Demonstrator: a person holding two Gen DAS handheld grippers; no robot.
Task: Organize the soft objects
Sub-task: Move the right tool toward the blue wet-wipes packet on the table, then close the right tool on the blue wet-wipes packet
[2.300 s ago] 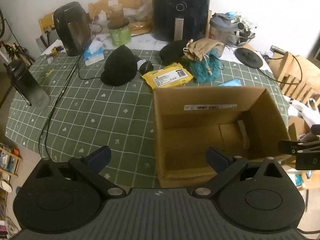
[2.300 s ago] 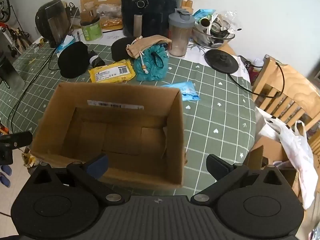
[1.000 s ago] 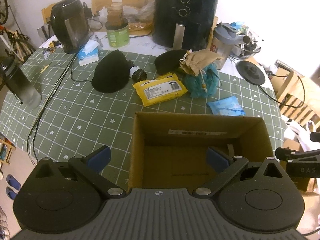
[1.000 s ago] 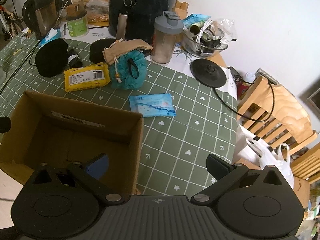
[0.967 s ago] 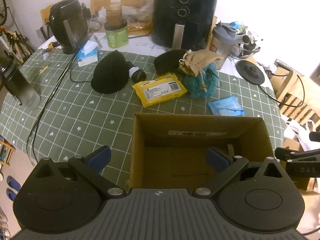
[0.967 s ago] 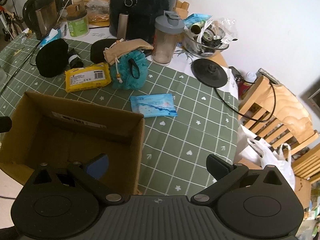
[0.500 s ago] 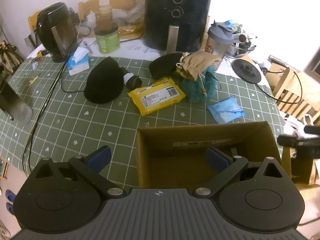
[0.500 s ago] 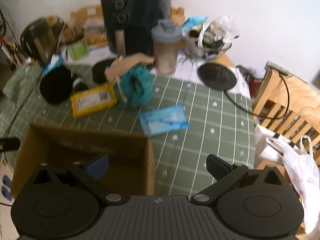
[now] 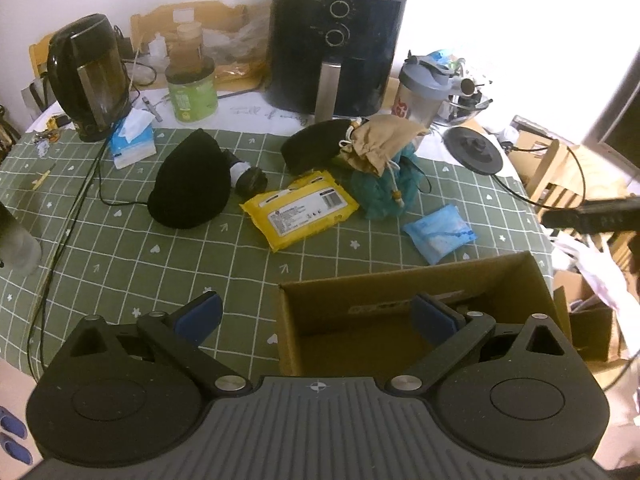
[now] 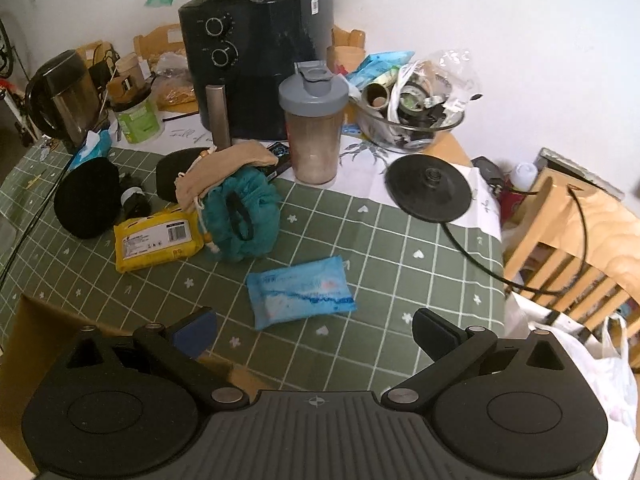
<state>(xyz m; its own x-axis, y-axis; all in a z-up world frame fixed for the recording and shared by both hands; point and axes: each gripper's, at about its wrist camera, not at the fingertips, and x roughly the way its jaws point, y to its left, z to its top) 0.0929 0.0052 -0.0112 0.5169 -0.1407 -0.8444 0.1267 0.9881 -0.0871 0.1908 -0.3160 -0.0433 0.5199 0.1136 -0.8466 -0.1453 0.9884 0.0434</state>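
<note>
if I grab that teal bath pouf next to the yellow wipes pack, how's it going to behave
The teal bath pouf looks like ruffled mesh, so it will probably squash and feel light. The tan drawstring pouch lies draped on top and may slide off. The pouf's dark loop could offer the right hand-held gripper a hold.

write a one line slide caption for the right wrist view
Open right claw hovers above a blue wipes pack on the green checked tablecloth, cardboard box at left.

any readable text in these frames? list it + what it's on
"Full of ...": cursive on the white cloth by the air fryer; the rest is blurred.
Yellow wipes pack: label and barcode too small.
Cardboard box sticker: blurred.
Green jar, blue pack: unreadable.
</note>
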